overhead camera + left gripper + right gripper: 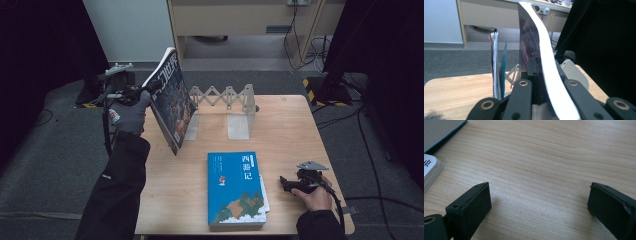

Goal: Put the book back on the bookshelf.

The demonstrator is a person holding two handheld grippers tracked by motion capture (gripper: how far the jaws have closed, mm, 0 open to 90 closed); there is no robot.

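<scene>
I hold the dark, glossy-covered paperback book point(171, 100) in my left gripper point(150, 89), its jaws clamped tight on the book's edge; in the left gripper view the white page block point(549, 72) bows between them, so the grip is on a thin, flexible part and the book leans rather than standing straight. I carry it tilted in the air over the back left of the pale wooden table point(290, 135), just beside the white metal expanding book rack point(225, 107), because upright is how it has to enter a slot, I judge. The left gripper view also shows a couple of thin books or magazines point(496, 67) standing on edge near the rack, one of them teal; whether they sit in a slot I cannot tell.

The blue hardback with white lettering and a mountain picture point(236, 189) lies flat at the front of the table, on top of other thin books, waiting its turn. My right gripper point(286, 184) rests just beside it, low over bare wood, with its jaws wide apart and nothing between them, ready to help.
</scene>
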